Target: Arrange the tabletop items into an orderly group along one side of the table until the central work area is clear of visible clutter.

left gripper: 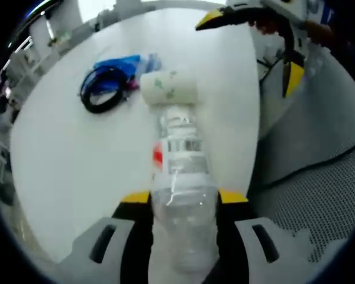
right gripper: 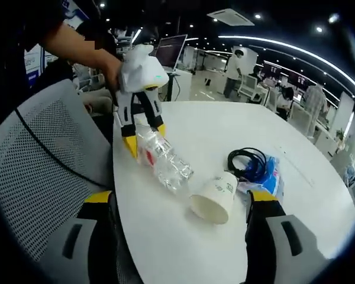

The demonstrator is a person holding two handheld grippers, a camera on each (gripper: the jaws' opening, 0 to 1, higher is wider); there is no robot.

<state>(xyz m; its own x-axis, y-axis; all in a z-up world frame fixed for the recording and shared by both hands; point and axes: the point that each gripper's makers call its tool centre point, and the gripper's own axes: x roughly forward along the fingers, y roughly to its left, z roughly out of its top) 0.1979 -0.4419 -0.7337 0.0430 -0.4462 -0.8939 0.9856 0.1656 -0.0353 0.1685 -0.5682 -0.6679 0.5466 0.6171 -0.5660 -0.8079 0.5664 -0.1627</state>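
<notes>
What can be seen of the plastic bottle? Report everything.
The plastic bottle is clear, ribbed and looks empty, with a label band showing a red patch around its middle. It lies tilted, its lower body clamped between the yellow-tipped jaws of the left gripper. Its far end pokes into the mouth of the tipped paper cup, which lies on its side on the white table. The cap cannot be seen.

A grey mesh chair [right gripper: 41, 177] is sitting just beside the white table's [right gripper: 225, 136] near edge (a dark cable is trailing across its backrest). Beyond the table's far side, a monitor [right gripper: 170, 50] is glowing and office desks are stretching back.
</notes>
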